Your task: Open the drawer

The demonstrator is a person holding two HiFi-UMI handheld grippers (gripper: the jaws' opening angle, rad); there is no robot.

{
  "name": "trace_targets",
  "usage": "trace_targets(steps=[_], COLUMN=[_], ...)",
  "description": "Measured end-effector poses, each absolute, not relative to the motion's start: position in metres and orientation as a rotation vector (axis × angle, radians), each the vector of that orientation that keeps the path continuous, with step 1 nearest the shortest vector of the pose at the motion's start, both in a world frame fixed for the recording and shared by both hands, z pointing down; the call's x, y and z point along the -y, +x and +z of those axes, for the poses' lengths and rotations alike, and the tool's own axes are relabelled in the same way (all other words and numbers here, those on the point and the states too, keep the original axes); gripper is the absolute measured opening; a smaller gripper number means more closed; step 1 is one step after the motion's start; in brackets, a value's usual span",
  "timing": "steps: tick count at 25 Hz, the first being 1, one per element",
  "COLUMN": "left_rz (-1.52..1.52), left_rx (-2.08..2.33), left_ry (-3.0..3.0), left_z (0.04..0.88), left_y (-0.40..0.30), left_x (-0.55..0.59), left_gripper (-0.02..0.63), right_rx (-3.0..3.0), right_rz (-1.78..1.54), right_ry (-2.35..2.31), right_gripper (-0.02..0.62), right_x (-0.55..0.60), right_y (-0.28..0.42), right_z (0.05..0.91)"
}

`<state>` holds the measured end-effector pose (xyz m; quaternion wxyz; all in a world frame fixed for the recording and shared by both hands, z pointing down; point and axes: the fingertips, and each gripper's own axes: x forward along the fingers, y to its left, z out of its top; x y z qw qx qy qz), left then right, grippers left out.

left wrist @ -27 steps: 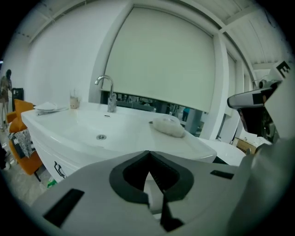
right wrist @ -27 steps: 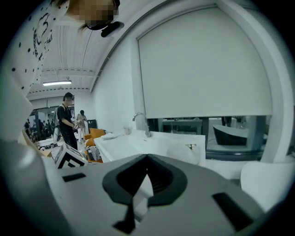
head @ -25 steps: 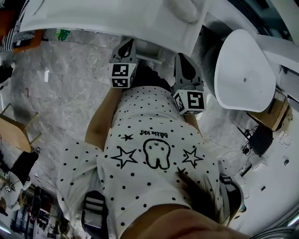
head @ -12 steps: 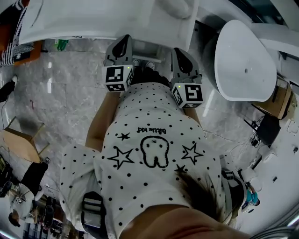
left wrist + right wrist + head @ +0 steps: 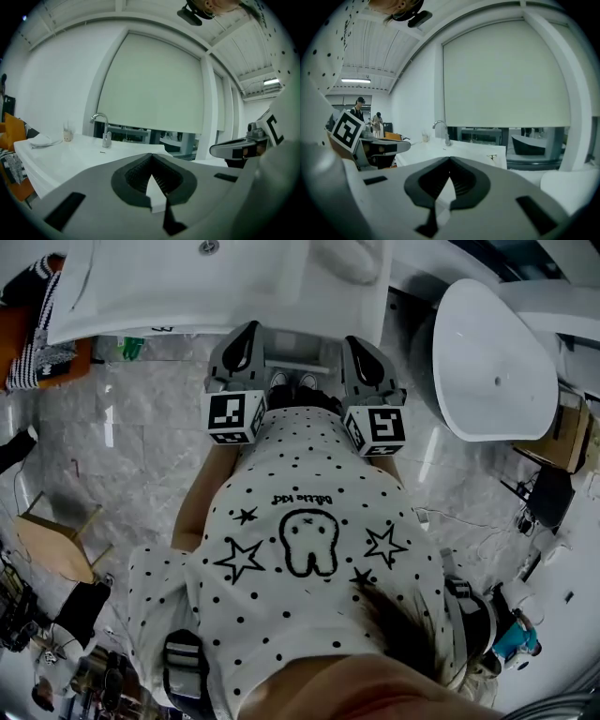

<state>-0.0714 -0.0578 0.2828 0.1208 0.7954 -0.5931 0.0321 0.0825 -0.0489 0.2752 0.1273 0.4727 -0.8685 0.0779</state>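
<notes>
A white vanity counter (image 5: 234, 287) with a sink and a chrome faucet (image 5: 101, 129) stands right in front of me. Below its edge, a strip of white cabinet front (image 5: 298, 351) shows between the two grippers; I can make out no drawer handle. My left gripper (image 5: 246, 336) is held up at counter height, jaws shut and empty, looking over the countertop (image 5: 70, 154). My right gripper (image 5: 362, 347) is level beside it, also shut with nothing in it. Each gripper view shows the other gripper at its side: the right gripper (image 5: 234, 150) and the left gripper (image 5: 379, 147).
A white oval tub (image 5: 492, 362) stands at the right. A wooden chair (image 5: 52, 540) sits on the marble floor at the left, with an orange cushion and striped cloth (image 5: 37, 343) beyond. A cup (image 5: 68, 135) and a folded cloth (image 5: 44, 139) lie on the counter. People (image 5: 360, 110) stand far off.
My left gripper has risen and now sits level with the right one. The right gripper has hardly moved. More of the countertop shows in the head view.
</notes>
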Motion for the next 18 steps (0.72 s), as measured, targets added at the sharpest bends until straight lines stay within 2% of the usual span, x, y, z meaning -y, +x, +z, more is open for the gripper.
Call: trace_targets(steps=[18], left_rz=[0.165], left_rx=[1.671], left_ry=[2.49], left_z=[0.267], left_y=[-0.063], left_x=[0.041], left_gripper=[0.005], right_rx=[2.564], right_rz=[0.166], right_ry=[1.308], right_gripper=[0.014], right_x=[0.048], right_y=[0.059], right_z=[0.277])
